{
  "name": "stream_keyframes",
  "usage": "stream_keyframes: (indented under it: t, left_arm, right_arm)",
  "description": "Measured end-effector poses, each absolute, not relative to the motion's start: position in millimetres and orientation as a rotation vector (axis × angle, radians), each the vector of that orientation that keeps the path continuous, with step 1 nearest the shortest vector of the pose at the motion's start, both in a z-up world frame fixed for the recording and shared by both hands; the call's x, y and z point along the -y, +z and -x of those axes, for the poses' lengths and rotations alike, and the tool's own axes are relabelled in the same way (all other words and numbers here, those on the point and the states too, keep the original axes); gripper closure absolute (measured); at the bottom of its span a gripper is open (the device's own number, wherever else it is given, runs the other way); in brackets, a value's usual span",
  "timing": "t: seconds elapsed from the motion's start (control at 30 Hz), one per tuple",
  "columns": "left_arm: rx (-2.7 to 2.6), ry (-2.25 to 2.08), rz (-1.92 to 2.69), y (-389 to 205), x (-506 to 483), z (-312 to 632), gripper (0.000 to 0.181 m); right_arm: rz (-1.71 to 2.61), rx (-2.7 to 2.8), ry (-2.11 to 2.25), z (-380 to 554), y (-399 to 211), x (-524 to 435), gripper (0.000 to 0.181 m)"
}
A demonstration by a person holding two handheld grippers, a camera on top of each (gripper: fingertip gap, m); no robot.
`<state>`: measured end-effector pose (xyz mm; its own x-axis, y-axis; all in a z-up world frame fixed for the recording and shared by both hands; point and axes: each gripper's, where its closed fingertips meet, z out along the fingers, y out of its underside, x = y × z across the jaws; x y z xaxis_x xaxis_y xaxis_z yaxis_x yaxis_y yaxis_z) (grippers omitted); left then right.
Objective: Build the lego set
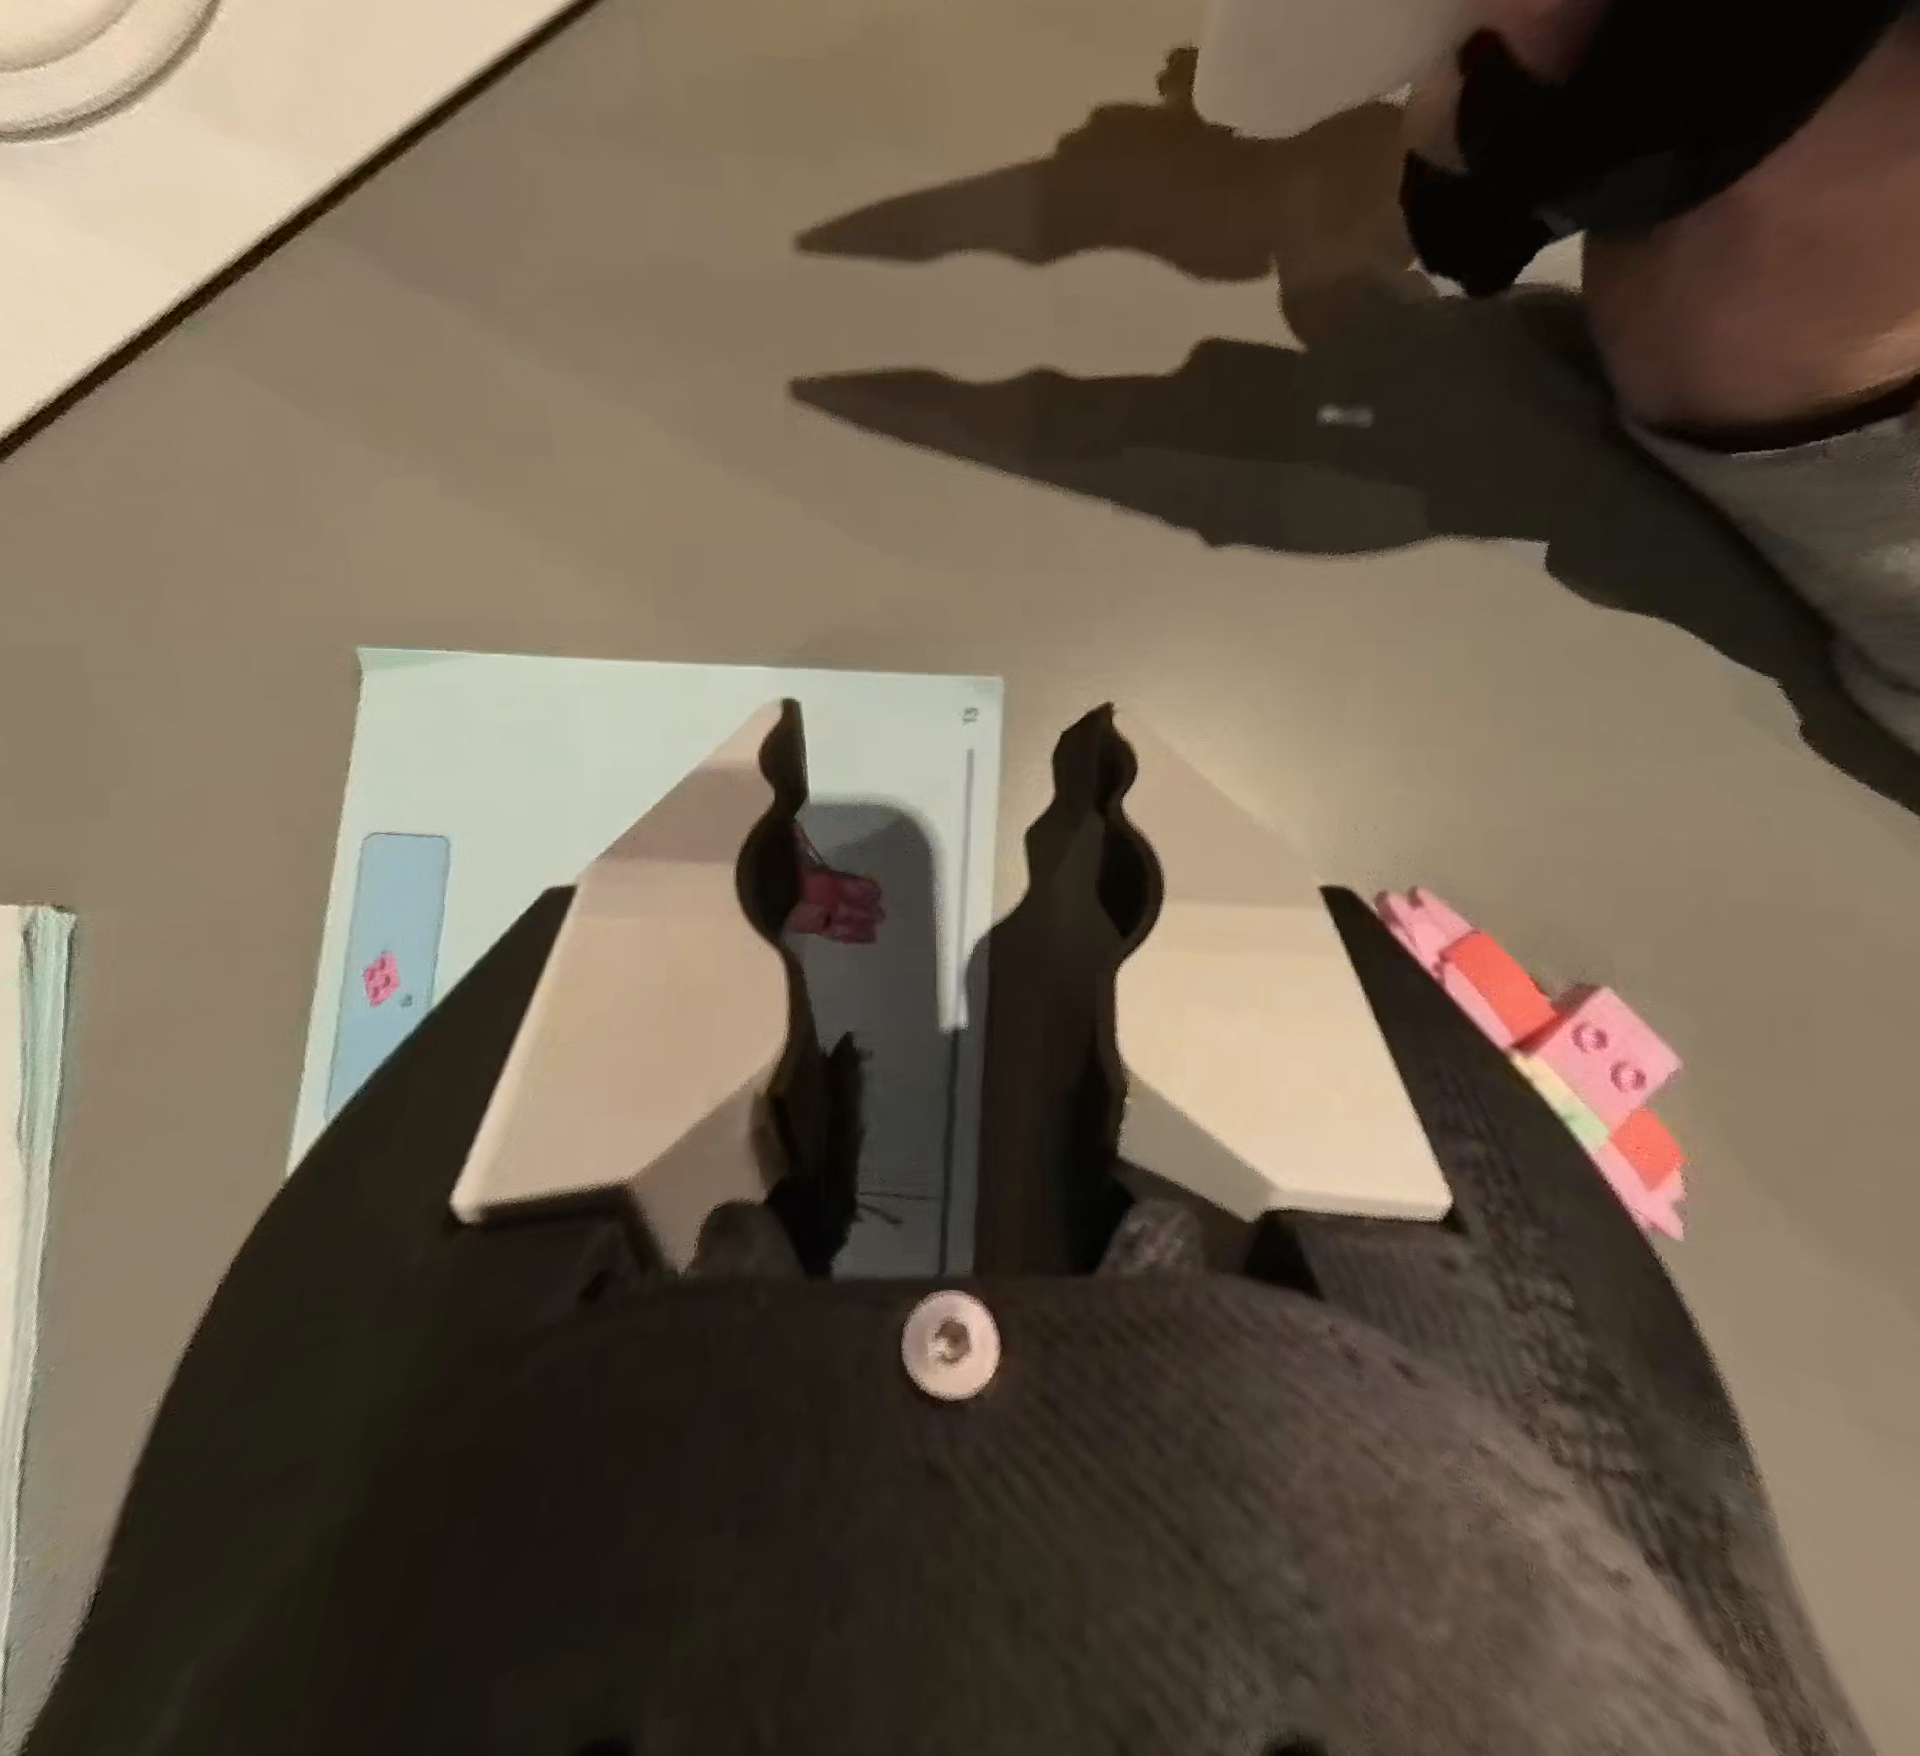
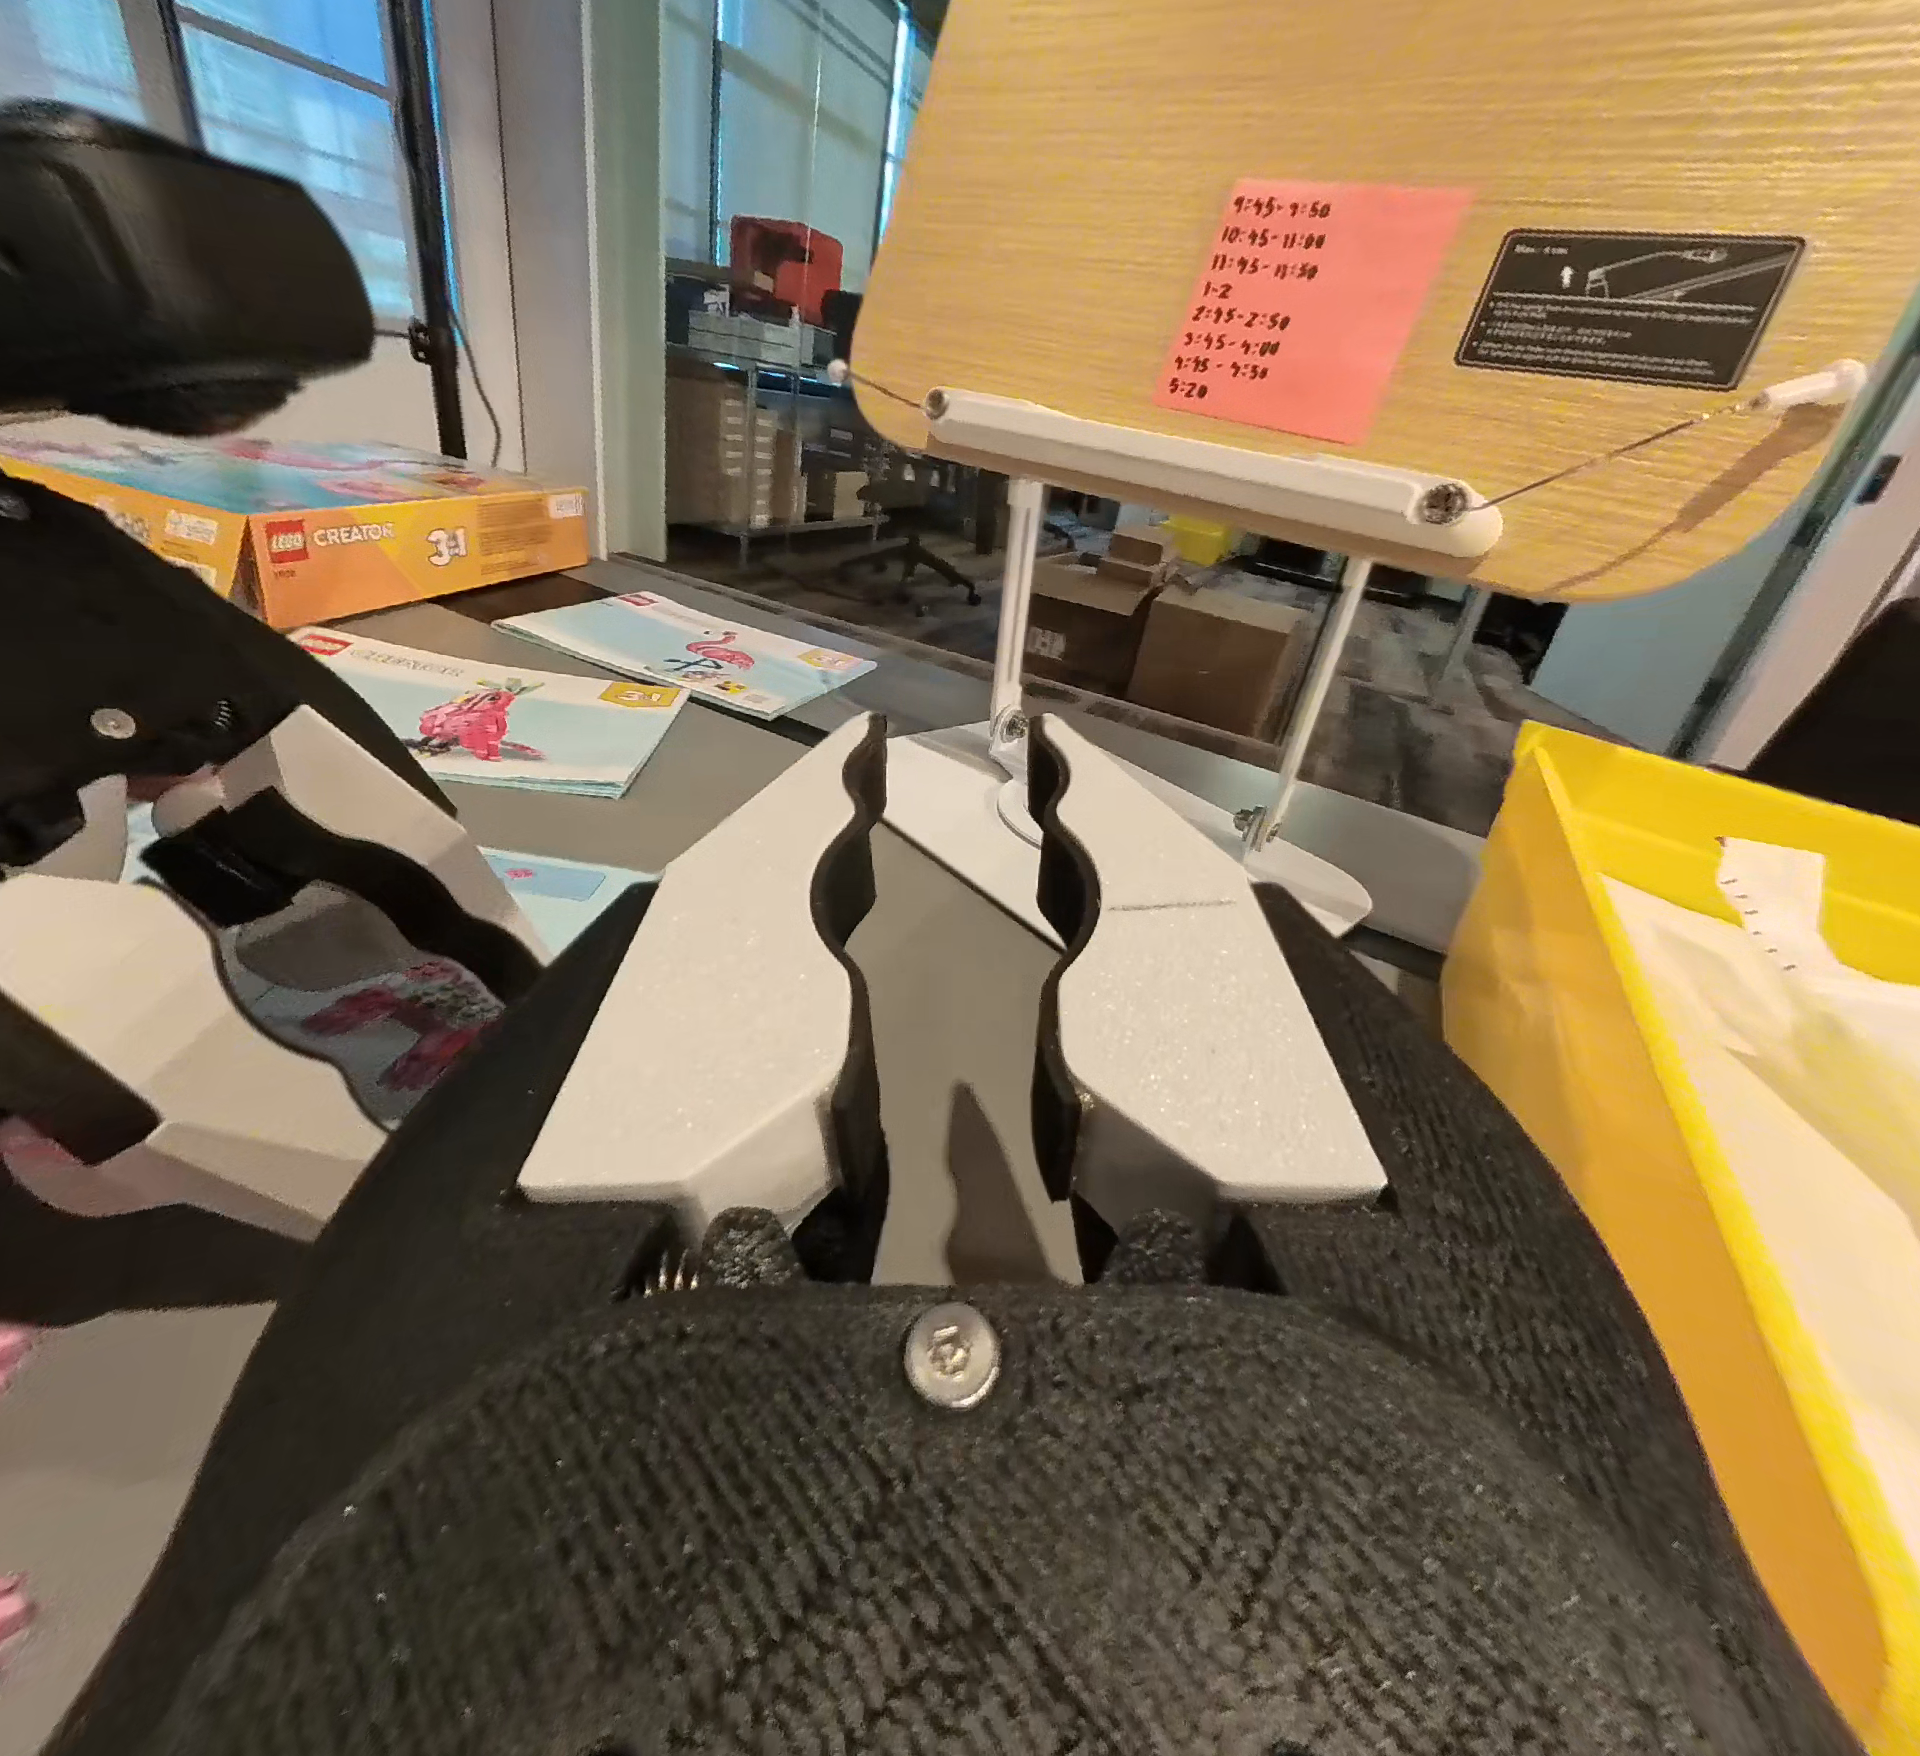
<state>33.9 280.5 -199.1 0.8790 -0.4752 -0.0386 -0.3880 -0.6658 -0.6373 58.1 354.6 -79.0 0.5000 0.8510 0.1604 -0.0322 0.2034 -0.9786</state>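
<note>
Grey tabletop (image 1: 623,480): your left gripper (image 1: 940,730) and right gripper (image 2: 956,740) gape empty; swinging right could knock the pink model (image 1: 1538,1041), lower right.

Left gripper (image 1: 945,719): black textured printed body, two pale wedge fingers (image 1: 644,1010) with wavy black inner pads, one silver screw (image 1: 950,1343) at centre. Right gripper (image 2: 956,730): same build, grey-white fingers (image 2: 717,1010), silver screw (image 2: 951,1356). Grey sleeve (image 1: 1808,543), dark cuff edge.

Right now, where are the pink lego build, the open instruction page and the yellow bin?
pink lego build (image 1: 1590,1052): left wrist view, on its studded pink brick.
instruction page (image 1: 582,740): left wrist view, on its pale blue upper area.
yellow bin (image 2: 1558,1062): right wrist view, on its near wall.
</note>
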Motion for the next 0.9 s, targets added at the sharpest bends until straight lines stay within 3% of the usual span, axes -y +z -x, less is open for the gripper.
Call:
stream_keyframes:
  t: [0.23, 0.43, 0.9]
  left_arm:
    - [-0.526, -0.271, 2.342, -199, -284, -25, 0.142]
    - [-0.328, -0.605, 2.268, -191, -285, -25, 0.155]
    - [-0.347, -0.683, 2.256, -189, -283, -27, 0.156]
  right_arm:
    - [1.227, 0.835, 0.806, -55, -79, -362, 0.157]
    - [1.248, 0.9, 0.864, -45, -85, -357, 0.155]
    - [1.418, 1.78, 1.256, -44, -162, -273, 0.157]
